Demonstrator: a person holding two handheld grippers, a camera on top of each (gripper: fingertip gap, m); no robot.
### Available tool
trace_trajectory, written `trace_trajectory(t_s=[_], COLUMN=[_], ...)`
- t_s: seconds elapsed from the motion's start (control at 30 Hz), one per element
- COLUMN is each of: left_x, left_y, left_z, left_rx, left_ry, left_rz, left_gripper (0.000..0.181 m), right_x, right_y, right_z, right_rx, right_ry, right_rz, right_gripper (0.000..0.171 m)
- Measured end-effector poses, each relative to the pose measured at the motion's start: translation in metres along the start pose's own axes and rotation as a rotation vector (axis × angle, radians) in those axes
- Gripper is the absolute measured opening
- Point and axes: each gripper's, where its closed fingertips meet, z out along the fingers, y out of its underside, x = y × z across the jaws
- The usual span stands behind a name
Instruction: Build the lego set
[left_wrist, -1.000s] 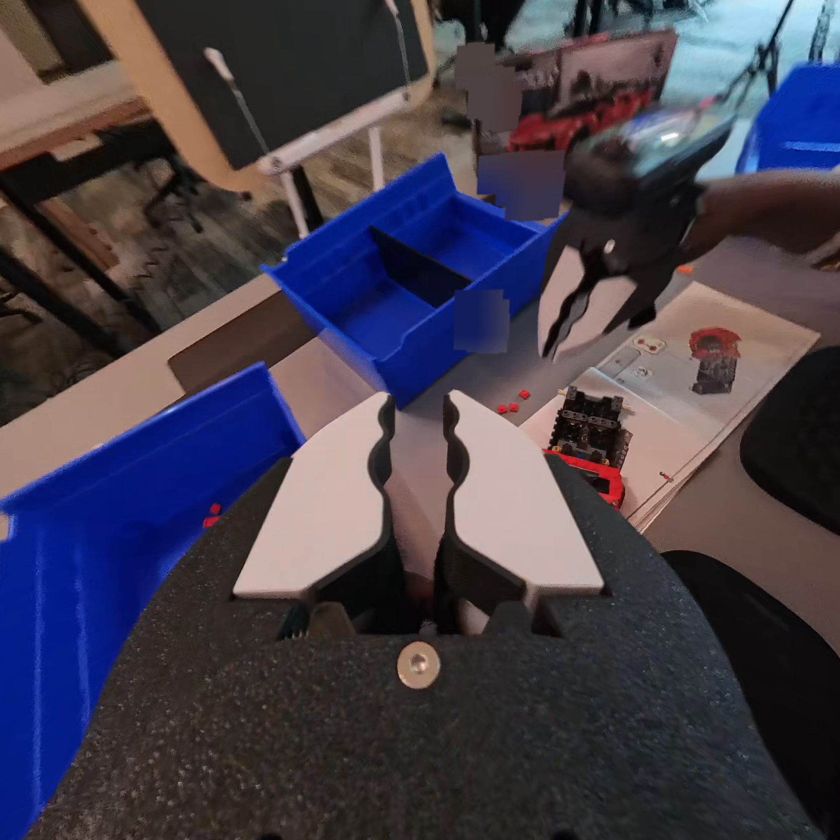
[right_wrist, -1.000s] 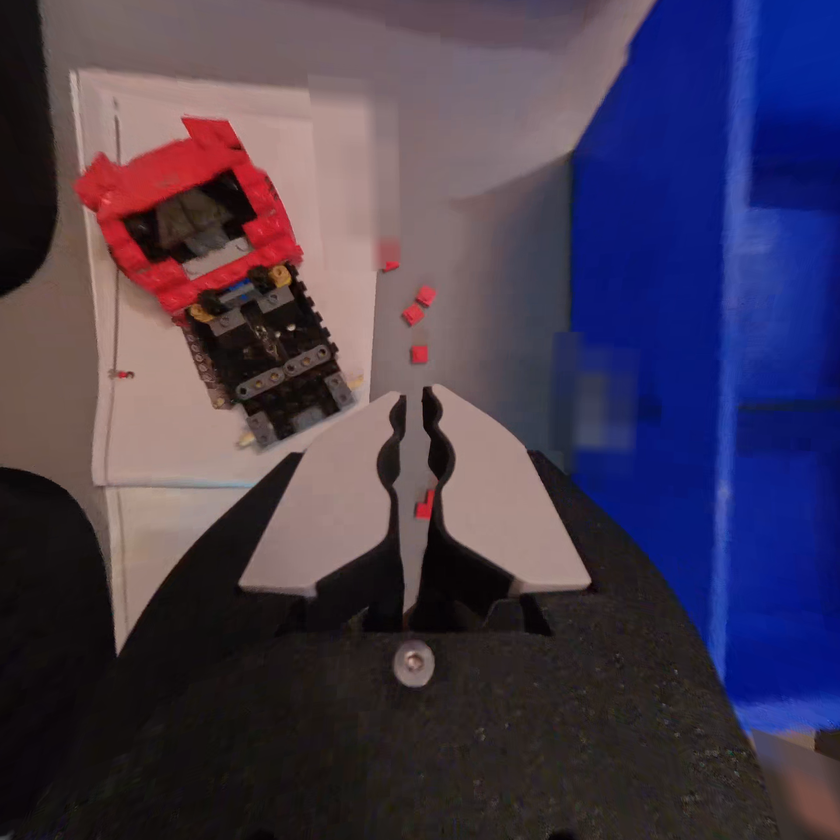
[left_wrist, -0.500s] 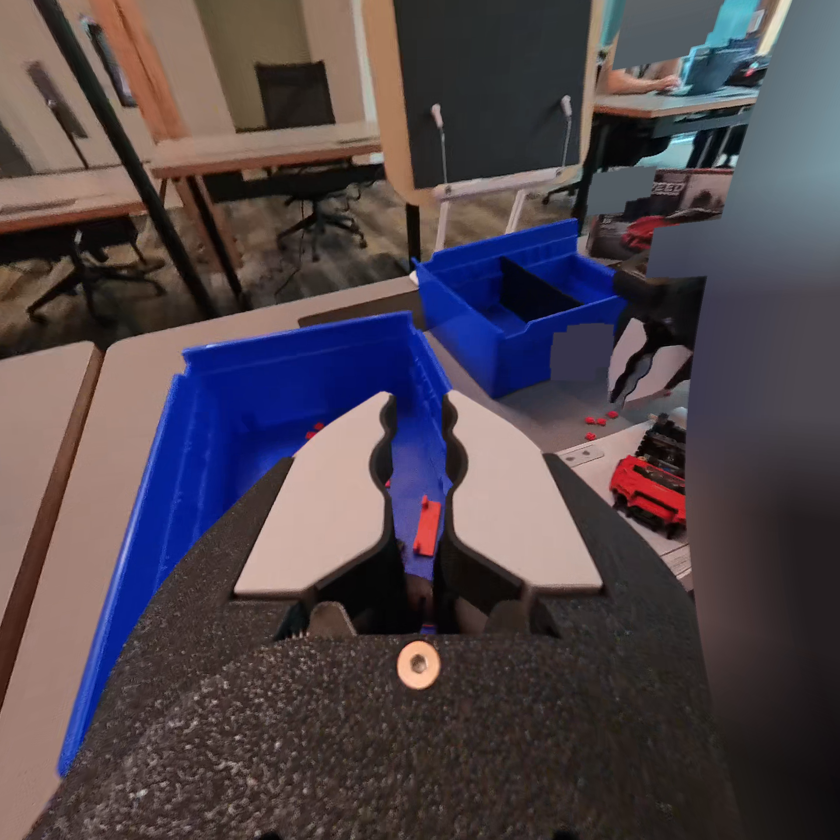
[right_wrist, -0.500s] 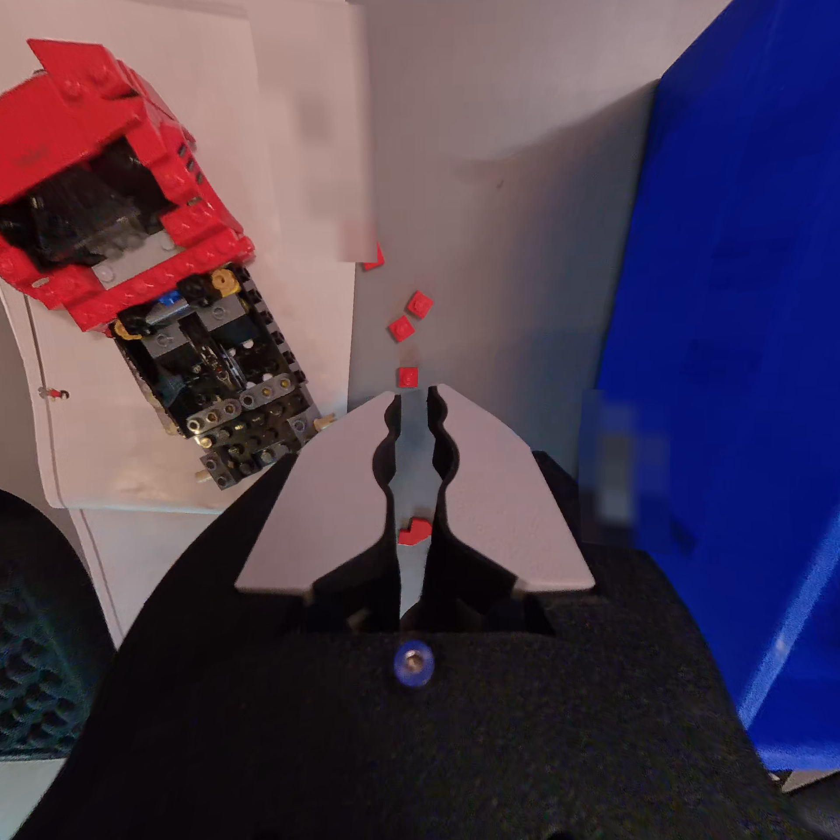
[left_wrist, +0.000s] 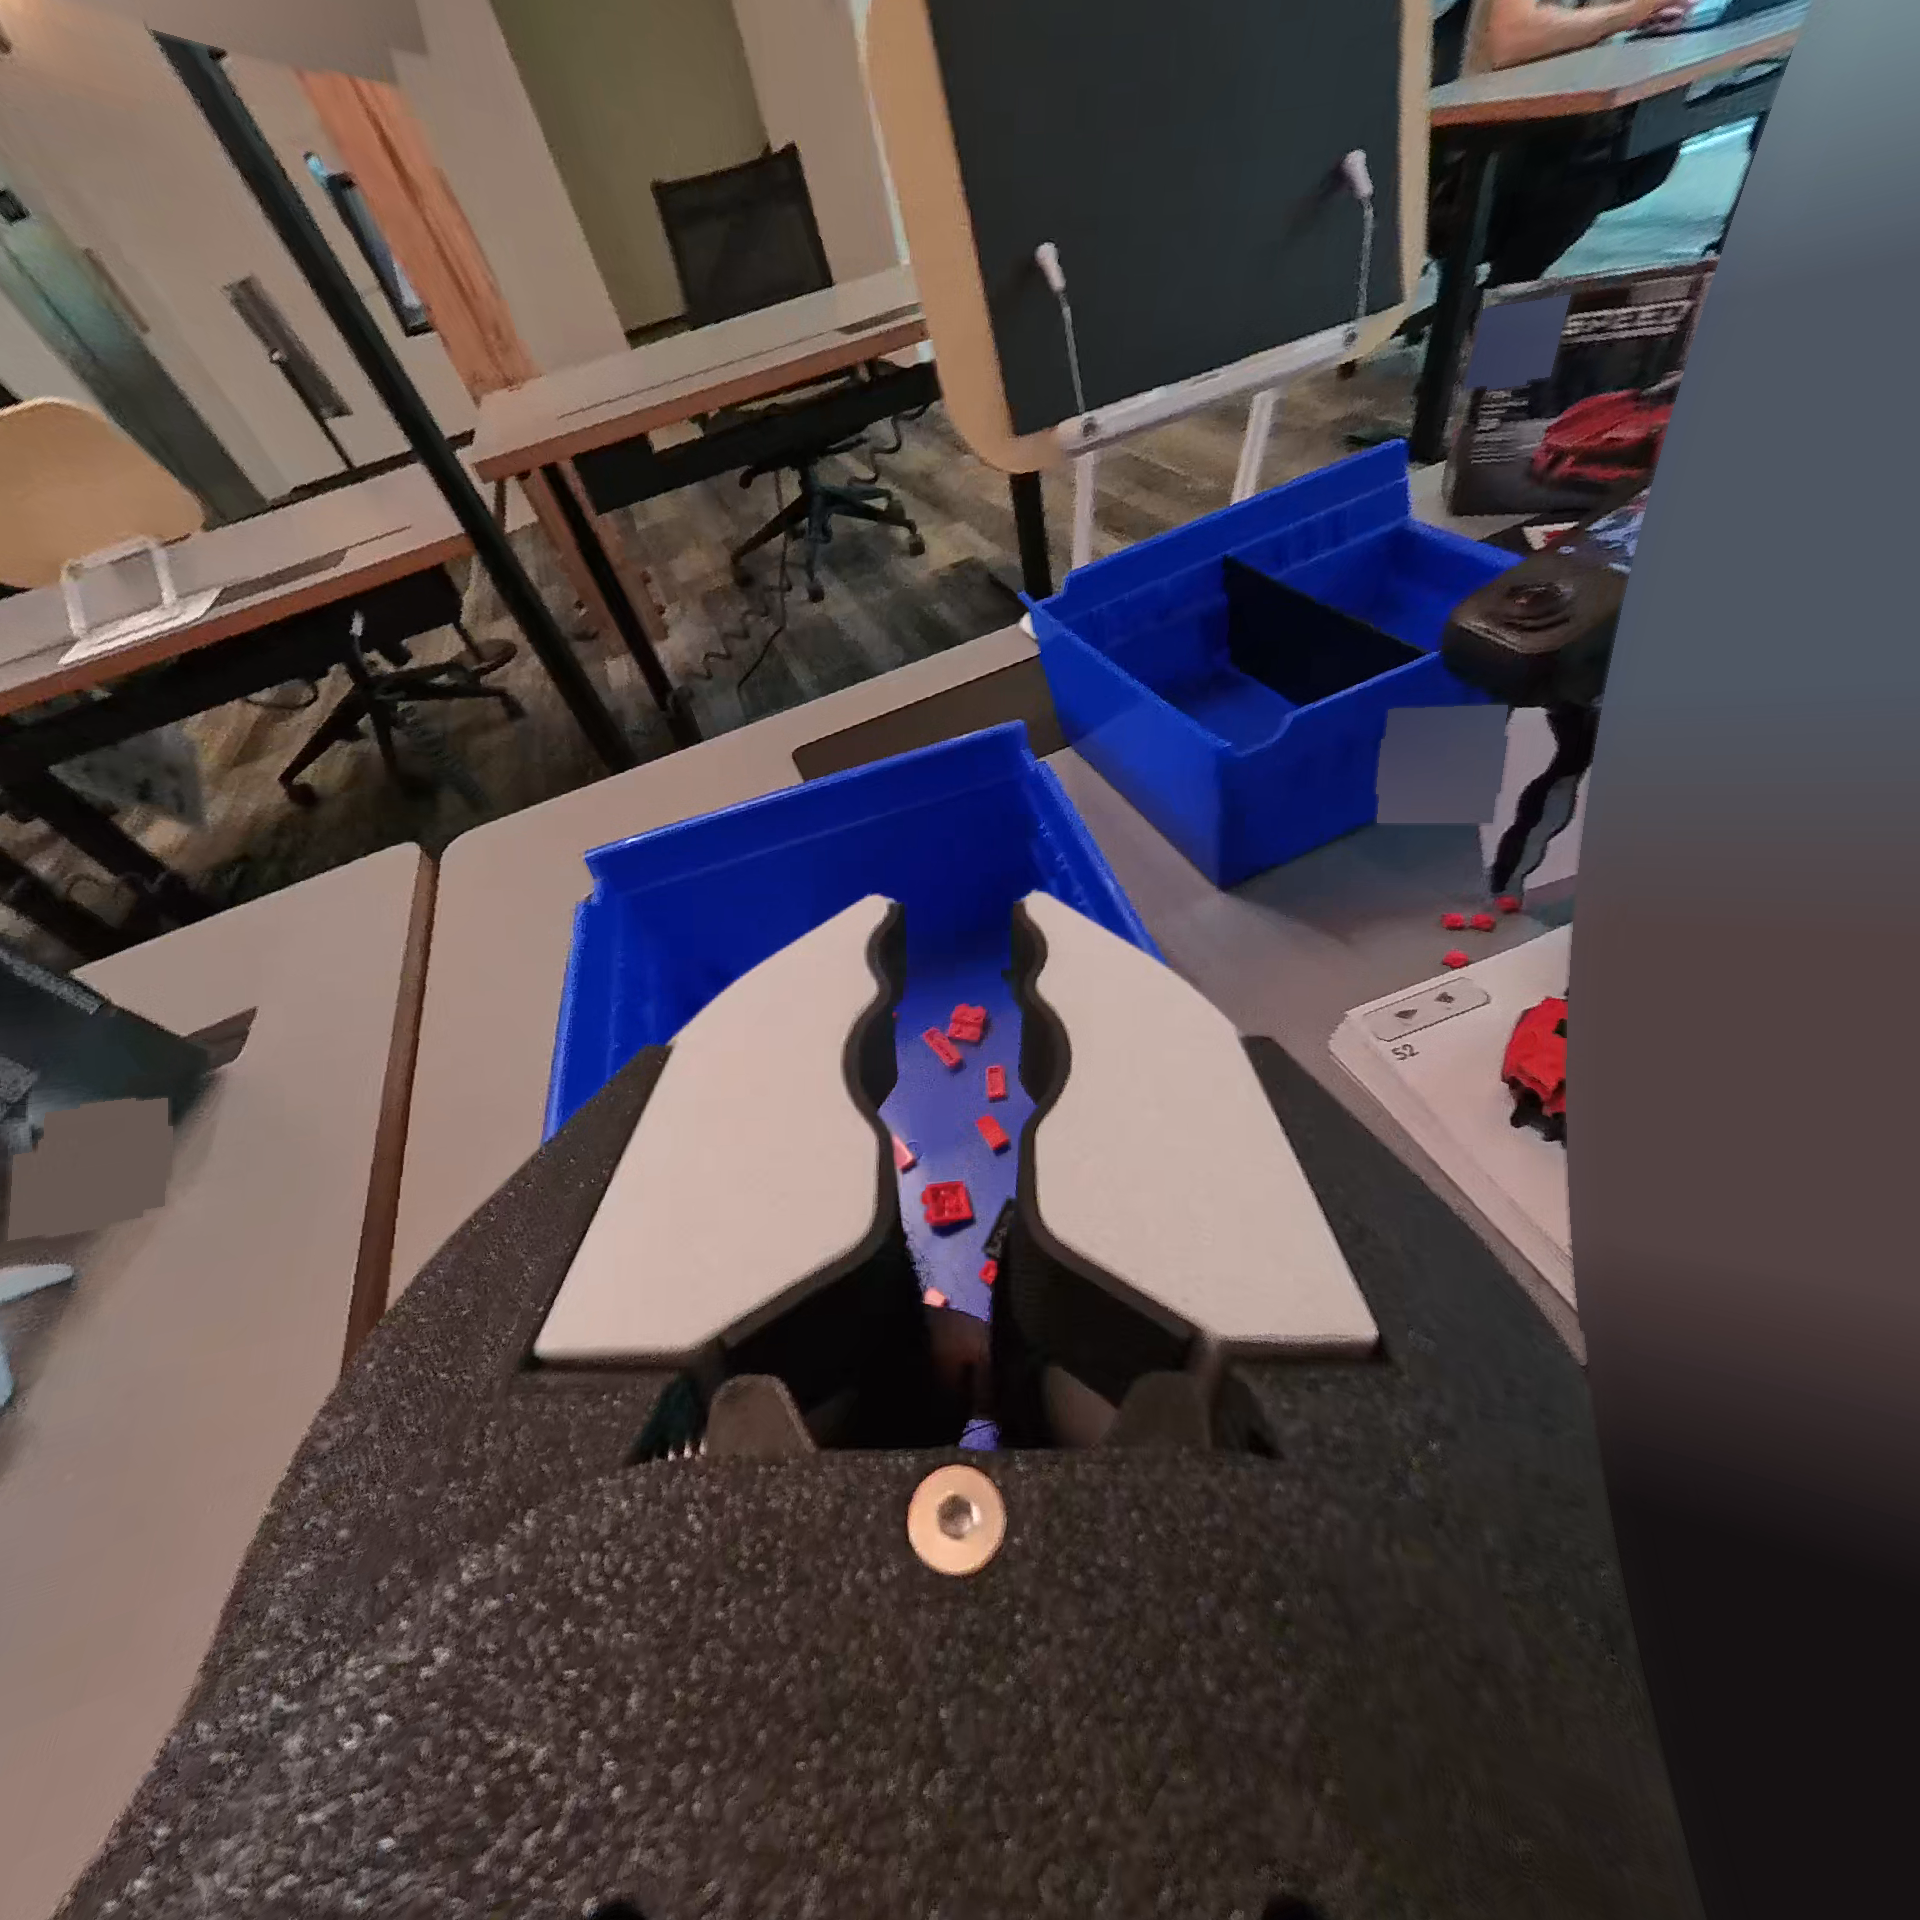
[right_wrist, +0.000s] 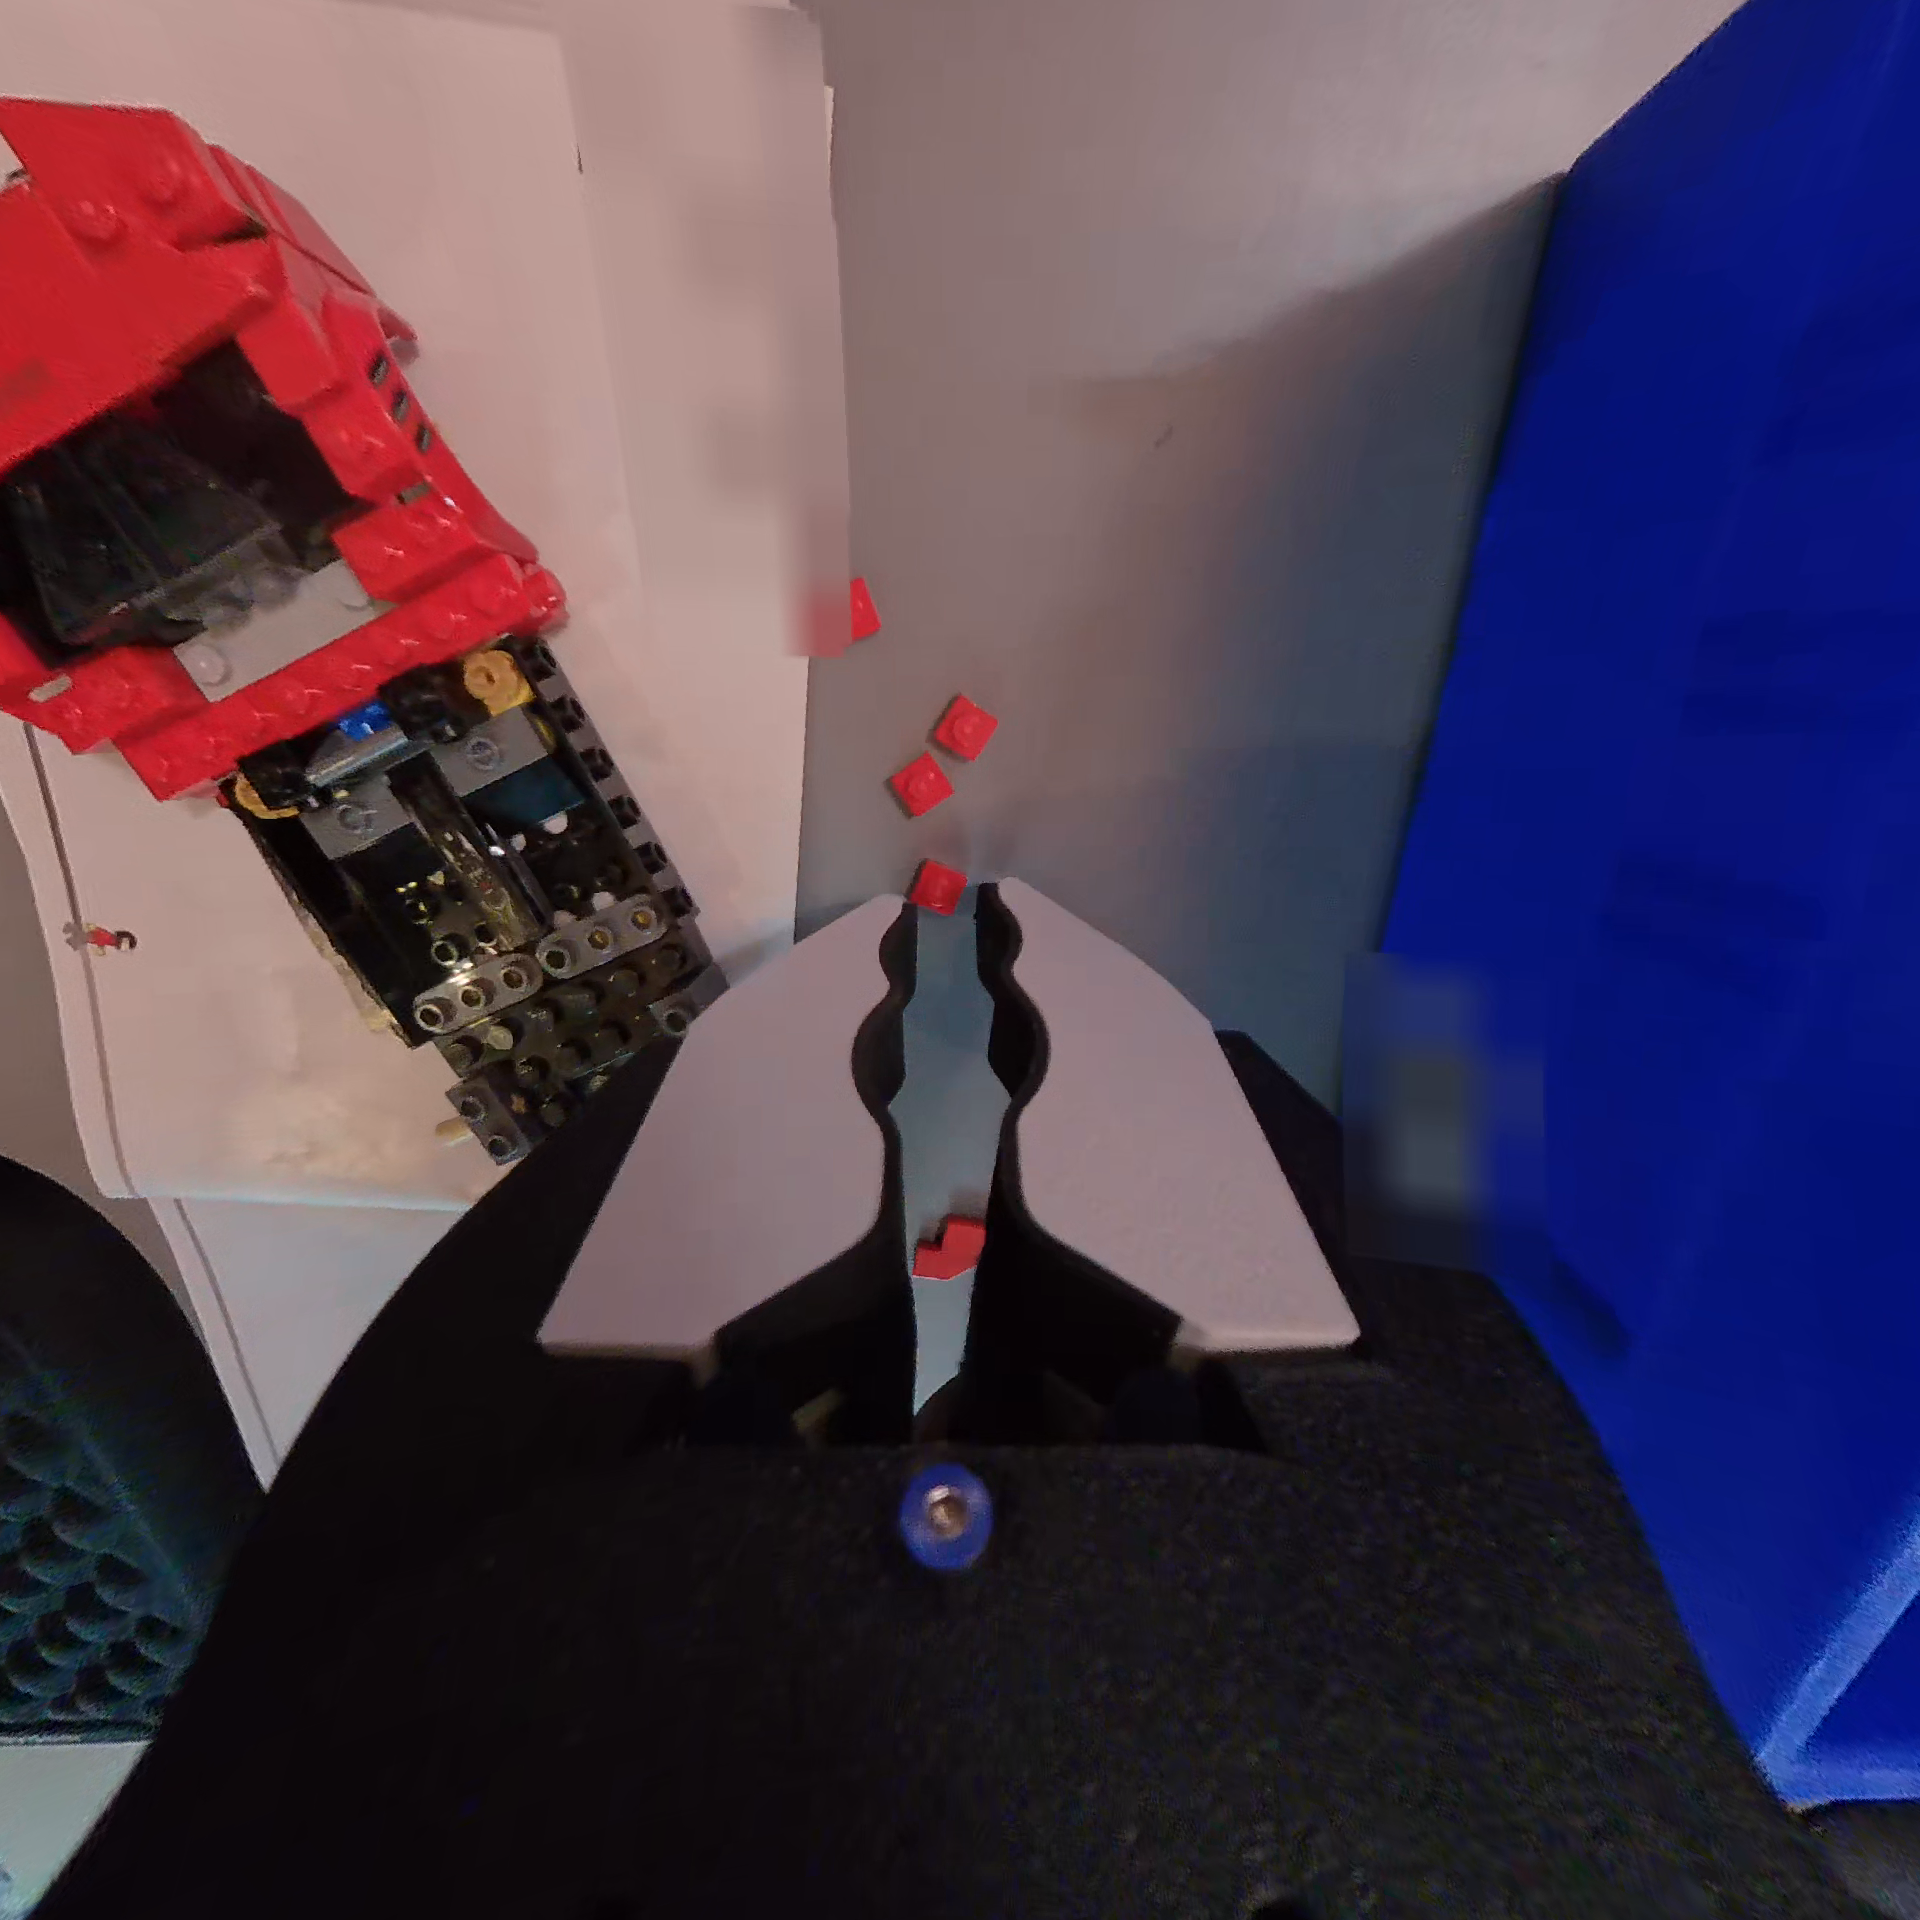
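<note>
just beyond the right gripper's (right_wrist: 948, 906) parted jaws lies a red stud plate (right_wrist: 938, 886).

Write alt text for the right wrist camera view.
The right hand-held gripper points down at a small red plate on the grey table, jaws slightly apart. A half-built red and black car lies on white instructions left; blue bin right.
</note>
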Motion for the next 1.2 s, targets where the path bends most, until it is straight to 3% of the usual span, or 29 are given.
trace_trajectory(t_s=[0.27, 0.47, 0.73, 0.9, 1.2], left_x=[-0.009, -0.012, -0.016, -0.017, -0.02], left_y=[0.004, 0.005, 0.006, 0.006, 0.006], left_z=[-0.003, -0.007, -0.008, -0.009, -0.015], left_rx=[0.016, 0.027, 0.037, 0.039, 0.052], left_ry=[-0.011, -0.018, -0.019, -0.021, -0.031], left_rz=[-0.021, -0.019, -0.025, -0.024, -0.024], left_gripper=[0.018, 0.018, 0.018, 0.018, 0.018], right_x=[-0.003, 0.002, 0.001, 0.001, -0.004], right_y=[0.001, -0.002, -0.001, -0.002, -0.017], right_z=[-0.003, -0.005, -0.001, -0.001, -0.012], right_rx=[-0.024, -0.016, -0.028, -0.026, 0.024], right_ry=[-0.04, -0.035, -0.009, -0.003, -0.067], right_rz=[0.094, 0.304, 0.353, 0.322, 0.055], right_gripper=[0.013, 0.014, 0.012, 0.006, 0.004])
